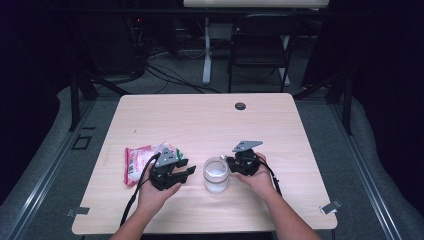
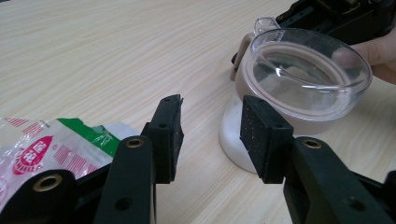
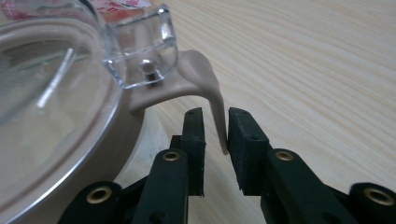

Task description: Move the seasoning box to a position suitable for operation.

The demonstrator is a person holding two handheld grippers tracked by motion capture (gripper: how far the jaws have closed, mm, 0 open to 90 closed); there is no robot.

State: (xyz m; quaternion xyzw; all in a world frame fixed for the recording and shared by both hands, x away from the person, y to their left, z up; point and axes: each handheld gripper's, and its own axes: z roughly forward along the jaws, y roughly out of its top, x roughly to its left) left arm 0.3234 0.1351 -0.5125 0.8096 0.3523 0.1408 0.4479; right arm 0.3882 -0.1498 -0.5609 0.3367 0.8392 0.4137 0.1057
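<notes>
Here, wooden table (image 1: 200,120): clear-lidded jar (image 1: 216,175) with white powder stands near front edge, between both grippers. Red-white-green snack packet (image 1: 137,162) lies left, partly under left gripper (image 1: 186,172). Left gripper's jaws open, nothing between; jar just beyond, off right pad. Right gripper (image 3: 215,135): jaws narrow around jar's beige handle (image 3: 212,98); handle tip between pads, against one pad, slight gap at other.

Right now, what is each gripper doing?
Left gripper: open, holding nothing.
Right gripper: jaws around the jar handle; whether they grip it cannot be told.
</notes>
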